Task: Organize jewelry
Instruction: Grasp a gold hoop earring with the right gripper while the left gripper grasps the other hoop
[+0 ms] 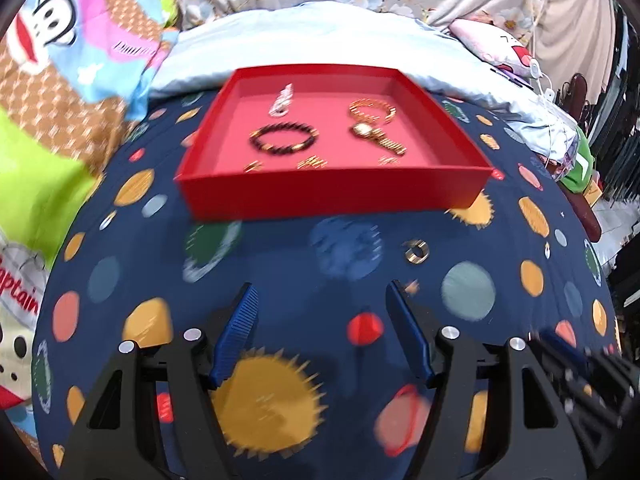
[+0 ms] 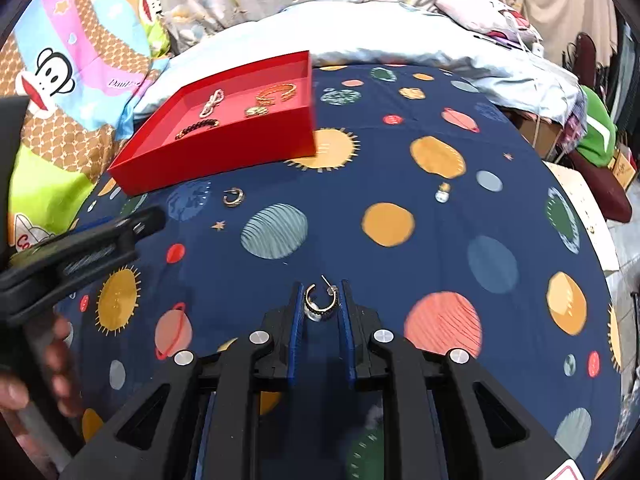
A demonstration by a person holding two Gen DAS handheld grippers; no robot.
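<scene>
A red tray (image 1: 332,196) (image 2: 224,148) sits on the planet-print cloth. It holds a dark bead bracelet (image 1: 283,139), a gold watch (image 1: 376,136), a gold bangle (image 1: 370,110), a pearl piece (image 1: 281,99) and small gold bits. A gold hoop earring (image 1: 416,251) (image 2: 233,197) lies on the cloth just in front of the tray. My left gripper (image 1: 322,300) is open and empty, short of that earring. My right gripper (image 2: 320,292) is shut on a second hoop earring (image 2: 320,304), low over the cloth.
The left gripper's body (image 2: 80,248) and the hand holding it show at the left of the right wrist view. A light blue quilt (image 1: 320,40) and cartoon pillows (image 1: 60,60) lie behind the tray. The cloth's right edge (image 2: 600,240) drops off to clutter.
</scene>
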